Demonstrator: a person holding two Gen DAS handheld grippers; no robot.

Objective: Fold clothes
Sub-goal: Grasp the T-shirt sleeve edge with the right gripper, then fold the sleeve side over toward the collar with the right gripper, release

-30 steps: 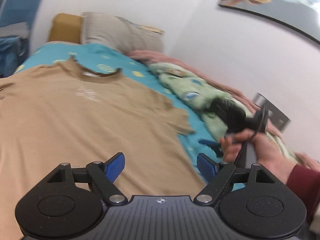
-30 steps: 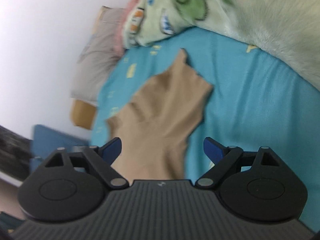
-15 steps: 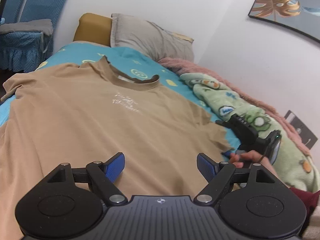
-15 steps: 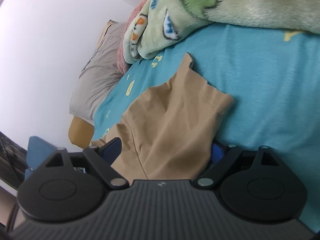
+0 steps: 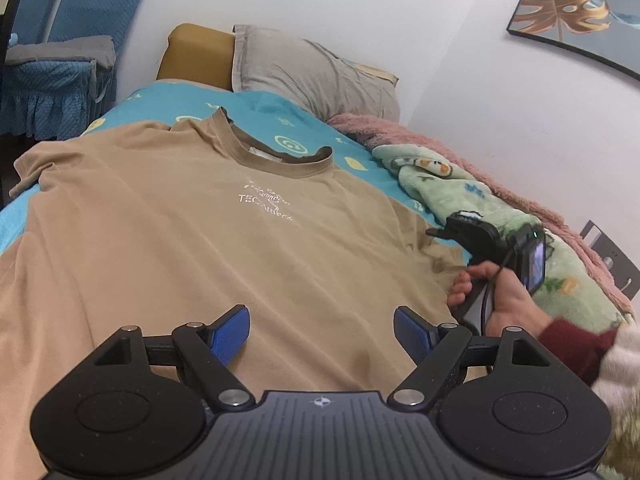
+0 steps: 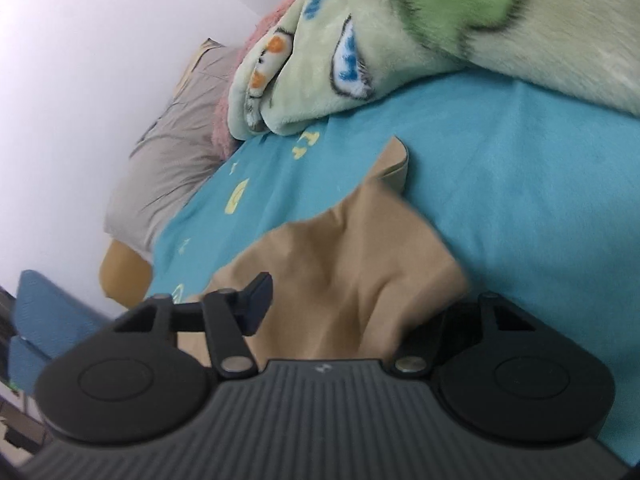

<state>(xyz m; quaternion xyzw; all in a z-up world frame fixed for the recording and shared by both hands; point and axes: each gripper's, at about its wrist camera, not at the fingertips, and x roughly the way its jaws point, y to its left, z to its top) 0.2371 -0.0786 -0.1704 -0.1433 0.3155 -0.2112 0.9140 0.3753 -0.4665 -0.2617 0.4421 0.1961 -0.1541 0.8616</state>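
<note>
Across the bed (image 5: 256, 108), on its turquoise sheet, a tan T-shirt (image 5: 192, 248) lies flat and face up, collar toward the head of the bed, where a grey pillow (image 5: 312, 76) leans on a mustard headboard (image 5: 196, 56). White lettering shows on the chest just below the collar. One sleeve reaches the bed's left edge; the other sleeve (image 6: 360, 264) lies toward the wall side, close to a green blanket (image 5: 496, 216) bunched along that edge over a pink one (image 5: 404, 132).

The left gripper (image 5: 322, 330) hangs over the shirt's lower half, blue pads wide apart and holding nothing. The right gripper (image 6: 352, 308), held in the right hand (image 5: 500, 300), is at the wall-side sleeve. Its fingers straddle the sleeve cloth: one finger (image 6: 256, 300) shows clear of the fabric, while the other is buried under the fold. The jaws look partly closed around the sleeve, though the blur makes it hard to say whether they grip it.

A framed leaf print (image 5: 576, 12) hangs on the wall, and a blue chair (image 5: 56, 92) stands past the bed's head corner.
</note>
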